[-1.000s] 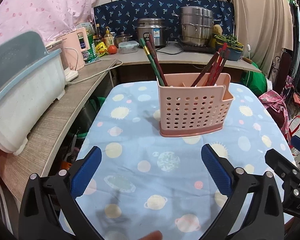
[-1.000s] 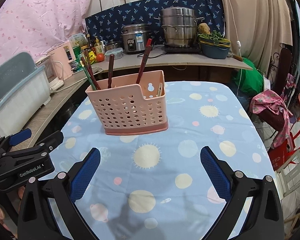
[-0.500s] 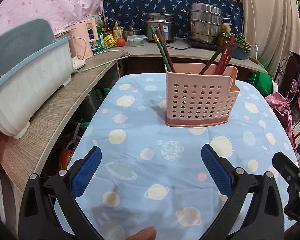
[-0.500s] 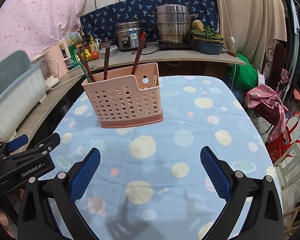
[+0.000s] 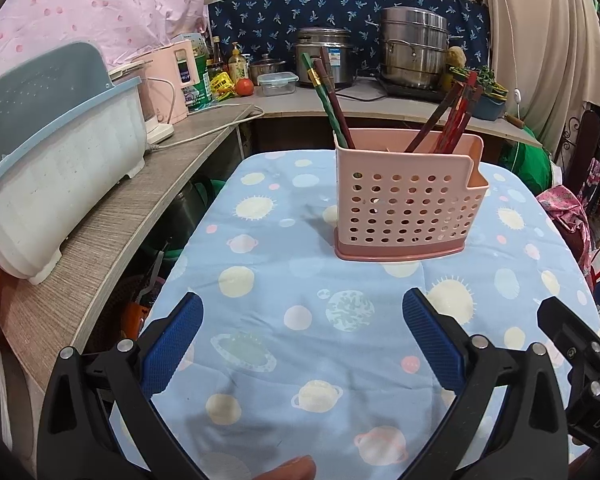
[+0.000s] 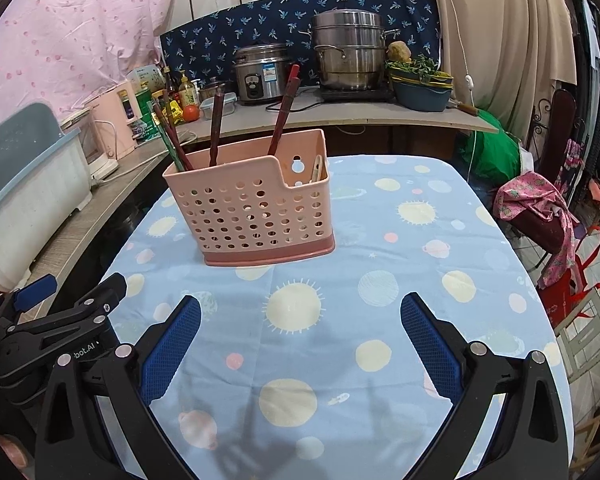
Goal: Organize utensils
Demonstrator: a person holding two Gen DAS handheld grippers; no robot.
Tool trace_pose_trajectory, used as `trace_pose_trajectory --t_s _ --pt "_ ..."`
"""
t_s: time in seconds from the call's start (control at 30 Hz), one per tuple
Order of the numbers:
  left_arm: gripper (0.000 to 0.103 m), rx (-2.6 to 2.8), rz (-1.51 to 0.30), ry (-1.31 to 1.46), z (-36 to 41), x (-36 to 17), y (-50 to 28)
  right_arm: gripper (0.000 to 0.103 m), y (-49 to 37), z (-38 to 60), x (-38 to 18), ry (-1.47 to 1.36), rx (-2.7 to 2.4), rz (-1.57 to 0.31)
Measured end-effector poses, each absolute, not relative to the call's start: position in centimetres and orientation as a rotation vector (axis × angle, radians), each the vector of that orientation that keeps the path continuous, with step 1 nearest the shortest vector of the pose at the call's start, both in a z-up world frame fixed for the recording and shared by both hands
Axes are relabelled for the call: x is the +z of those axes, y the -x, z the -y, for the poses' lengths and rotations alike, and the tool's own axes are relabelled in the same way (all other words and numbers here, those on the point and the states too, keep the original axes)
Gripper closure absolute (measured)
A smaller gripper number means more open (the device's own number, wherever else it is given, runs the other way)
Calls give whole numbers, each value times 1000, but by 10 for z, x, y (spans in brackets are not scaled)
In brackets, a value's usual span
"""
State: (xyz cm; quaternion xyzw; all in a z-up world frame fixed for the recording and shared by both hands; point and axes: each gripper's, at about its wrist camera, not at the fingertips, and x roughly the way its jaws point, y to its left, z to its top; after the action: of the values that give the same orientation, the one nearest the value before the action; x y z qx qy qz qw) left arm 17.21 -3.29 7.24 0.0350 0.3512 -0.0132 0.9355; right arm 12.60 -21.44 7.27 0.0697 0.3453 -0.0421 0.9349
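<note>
A pink perforated plastic utensil holder [image 5: 408, 200] stands upright on the table covered with a pale blue planet-print cloth [image 5: 300, 340]. Dark red and green chopsticks [image 5: 328, 96] lean in the holder's left end; more red chopsticks [image 5: 456, 116] lean in its right part. The left gripper [image 5: 302, 334] and the right gripper [image 6: 300, 332] hover over the cloth in front of the holder, well apart from it, each with blue-padded fingers spread wide and nothing between them.
</note>
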Motion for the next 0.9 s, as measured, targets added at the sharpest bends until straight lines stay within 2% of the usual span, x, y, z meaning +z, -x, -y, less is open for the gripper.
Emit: trace_pose_trajectory --t_s 0.9 --pt "7 -40 -711 -92 48 74 -212 7 -169 218 73 -118 -68 -692"
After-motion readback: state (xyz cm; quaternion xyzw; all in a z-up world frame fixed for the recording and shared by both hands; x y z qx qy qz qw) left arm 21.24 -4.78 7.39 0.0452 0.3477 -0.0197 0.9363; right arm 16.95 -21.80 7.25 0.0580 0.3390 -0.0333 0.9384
